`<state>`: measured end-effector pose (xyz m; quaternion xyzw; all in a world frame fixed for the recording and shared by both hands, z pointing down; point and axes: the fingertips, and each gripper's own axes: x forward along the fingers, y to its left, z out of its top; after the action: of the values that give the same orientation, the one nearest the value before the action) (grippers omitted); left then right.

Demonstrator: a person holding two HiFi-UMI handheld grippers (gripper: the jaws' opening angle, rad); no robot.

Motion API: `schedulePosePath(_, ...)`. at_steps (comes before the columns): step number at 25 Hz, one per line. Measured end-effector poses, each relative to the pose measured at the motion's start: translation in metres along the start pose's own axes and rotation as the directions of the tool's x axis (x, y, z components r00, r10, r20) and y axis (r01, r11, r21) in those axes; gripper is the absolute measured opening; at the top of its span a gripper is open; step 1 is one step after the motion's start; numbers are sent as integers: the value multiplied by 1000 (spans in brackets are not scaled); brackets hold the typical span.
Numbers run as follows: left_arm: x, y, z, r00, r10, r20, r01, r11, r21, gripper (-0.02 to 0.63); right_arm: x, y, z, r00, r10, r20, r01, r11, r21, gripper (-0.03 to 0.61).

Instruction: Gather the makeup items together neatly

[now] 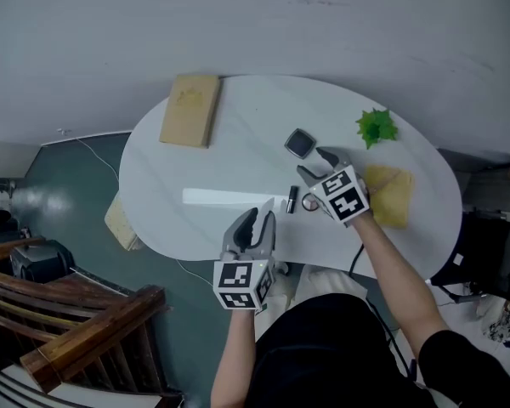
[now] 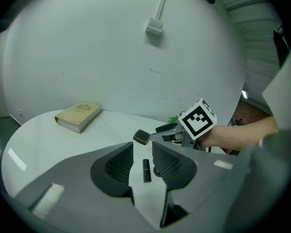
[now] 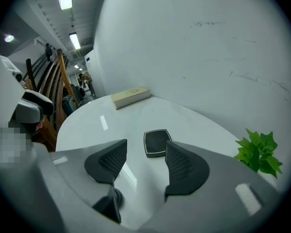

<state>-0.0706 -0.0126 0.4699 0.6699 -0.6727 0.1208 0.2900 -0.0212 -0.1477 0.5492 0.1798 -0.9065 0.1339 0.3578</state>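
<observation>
My left claw [image 1: 259, 220] is at the lower middle of the head view, by the near edge of the white table [image 1: 204, 168]. Its jaws stand apart and hold nothing. Looking along them, I see the black lipstick [image 1: 292, 199] lying on the table ahead. My right claw [image 1: 313, 165], a little right of centre, is also open and empty. The black square compact [image 1: 300, 144] lies flat just beyond its tips. A small round item [image 1: 310, 203] lies just beside the lipstick. A book [image 1: 190, 110] lies at the upper left, and a green plant [image 1: 376, 127] at the upper right.
</observation>
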Motion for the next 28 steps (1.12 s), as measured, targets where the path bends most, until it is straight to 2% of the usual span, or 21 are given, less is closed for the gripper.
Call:
schedulePosePath(6,-7,-5,-6,999,-26,-31,26,1000,13,121,29,-11,-2,999,-26,-27,26,1000,0,255)
schedulePosePath(9,-8,-4,-12,999,-22,-50,22,1000,14,121,45,-18,-4,998,-50,-48,49,999,-16,282)
schedulePosePath(15,-9,0,-16,998,-6,-61,7,1000,11,121,64,-27,-5,996,-63,-63,60,997,-44,293)
schedulePosePath(22,-10,3,-17,998,14,-61,-15,1000,-4,121,70,-28,0,996,-56,-68,49,993,-107,304)
schedulePosePath(28,-13,4,-20,997,31,-66,-32,999,-15,120,72,-25,2,995,-52,-81,38,986,-163,341)
